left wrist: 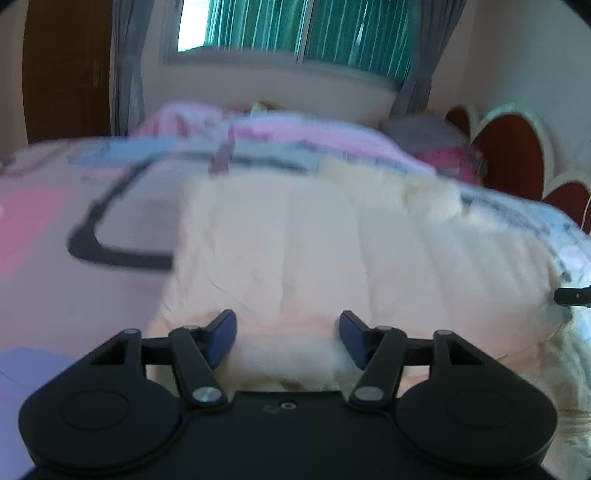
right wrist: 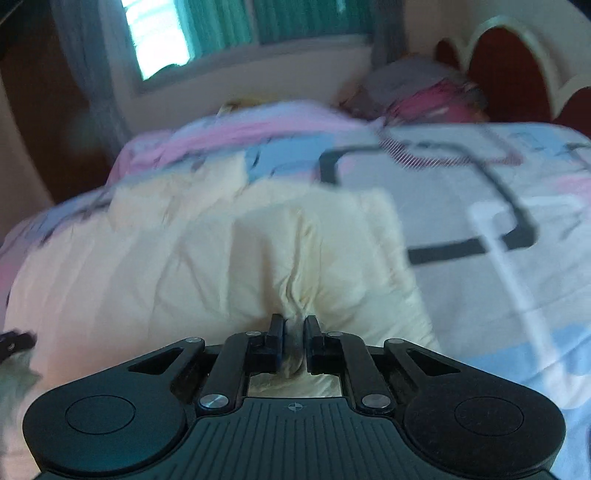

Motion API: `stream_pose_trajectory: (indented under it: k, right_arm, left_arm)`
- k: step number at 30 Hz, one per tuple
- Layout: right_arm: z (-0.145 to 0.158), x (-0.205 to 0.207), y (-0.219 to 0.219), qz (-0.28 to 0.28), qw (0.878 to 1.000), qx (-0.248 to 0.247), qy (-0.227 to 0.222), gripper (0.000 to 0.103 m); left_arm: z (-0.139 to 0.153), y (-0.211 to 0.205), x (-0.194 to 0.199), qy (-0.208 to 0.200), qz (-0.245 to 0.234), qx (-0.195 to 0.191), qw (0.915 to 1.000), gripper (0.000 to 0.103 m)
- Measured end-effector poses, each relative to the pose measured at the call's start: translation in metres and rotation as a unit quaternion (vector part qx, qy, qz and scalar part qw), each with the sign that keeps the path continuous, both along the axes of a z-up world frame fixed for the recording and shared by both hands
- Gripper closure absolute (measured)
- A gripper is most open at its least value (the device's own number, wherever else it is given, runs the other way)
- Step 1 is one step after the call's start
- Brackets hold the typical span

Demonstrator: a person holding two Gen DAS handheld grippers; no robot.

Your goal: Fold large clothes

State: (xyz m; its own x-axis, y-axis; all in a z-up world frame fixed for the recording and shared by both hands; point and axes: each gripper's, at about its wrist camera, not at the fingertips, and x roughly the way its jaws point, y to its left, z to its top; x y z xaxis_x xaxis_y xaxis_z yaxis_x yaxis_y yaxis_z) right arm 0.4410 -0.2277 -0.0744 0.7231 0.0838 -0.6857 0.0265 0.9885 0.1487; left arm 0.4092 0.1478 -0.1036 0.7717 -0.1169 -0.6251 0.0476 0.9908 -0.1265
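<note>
A cream padded jacket [left wrist: 314,240] lies spread on the bed, blurred in both views. My left gripper [left wrist: 288,338] sits at its near edge with the jaws wide apart. The jacket's fluffy rim [left wrist: 288,360] lies between the blue pads [left wrist: 223,338], and I see no pinch creases there. My right gripper [right wrist: 294,343] is nearly closed on a bunched fold of the same jacket [right wrist: 221,258], with creases running out from the pinch. The tip of each gripper shows at the edge of the other's view: the right gripper [left wrist: 572,296] and the left gripper [right wrist: 14,341].
The bed carries a quilt [right wrist: 480,192] in pink, blue and grey with thick black lines. Pillows [right wrist: 424,92] lie by the red and cream headboard [left wrist: 517,155]. Behind the bed are a window with green blinds [left wrist: 295,29], grey curtains and a brown door [left wrist: 66,70].
</note>
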Motion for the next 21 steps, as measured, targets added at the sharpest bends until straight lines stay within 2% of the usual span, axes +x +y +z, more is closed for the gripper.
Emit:
stream_pose_trajectory:
  k: [1,3,4,7,8,9,10,12,13,15,17,19,21]
  right_arm:
    - [0.007,-0.005,0.000,-0.003,1.000,-0.010,-0.019,0.036]
    - [0.015,-0.009,0.000,0.015,0.999,-0.001,-0.041,0.034]
    - [0.016,-0.007,0.002,0.025,0.999,0.002,-0.047,0.035]
    - [0.005,0.015,0.012,0.053,0.998,-0.002,-0.029,0.067]
    - [-0.007,0.026,0.014,0.051,0.999,-0.015,0.002,0.067]
    - [-0.019,0.038,0.015,0.047,0.998,-0.028,0.042,0.067]
    - [-0.019,0.041,0.012,0.038,0.998,-0.021,0.043,0.067]
    - [-0.002,0.035,0.011,0.017,0.999,-0.027,-0.007,0.067]
    - [0.009,0.033,0.013,0.010,0.999,-0.035,-0.038,0.067]
    - [0.019,0.040,0.020,0.020,0.997,-0.027,-0.062,0.067]
    - [0.016,0.060,0.031,0.044,0.998,-0.026,-0.047,0.067]
    - [0.001,0.078,0.044,0.073,0.996,-0.038,-0.033,0.067]
    - [-0.022,0.095,0.049,0.076,0.995,-0.067,-0.001,0.067]
  left_arm:
    - [0.004,0.004,-0.007,-0.017,0.000,0.001,0.9999,0.033]
    - [0.004,0.011,-0.012,-0.021,0.005,0.008,0.9997,0.034]
    - [0.001,0.013,-0.009,-0.013,0.007,0.011,0.9998,0.034]
    - [-0.016,0.022,0.008,0.030,0.018,0.002,0.9994,0.035]
    - [-0.017,0.024,0.013,0.041,0.027,-0.002,0.9988,0.035]
    - [-0.012,0.024,0.013,0.034,0.038,-0.006,0.9987,0.037]
    - [-0.003,0.024,0.013,0.014,0.039,-0.011,0.9991,0.036]
    - [0.009,0.018,0.016,-0.013,0.029,-0.002,0.9995,0.028]
    - [0.014,0.014,0.021,-0.022,0.022,0.006,0.9995,0.026]
    - [0.018,0.006,0.040,-0.026,0.004,0.011,0.9996,0.025]
    - [0.014,-0.002,0.063,-0.018,-0.010,0.018,0.9996,0.025]
    - [0.005,-0.010,0.083,-0.002,-0.018,0.031,0.9994,0.025]
    - [-0.007,-0.010,0.100,0.013,-0.012,0.040,0.9990,0.020]
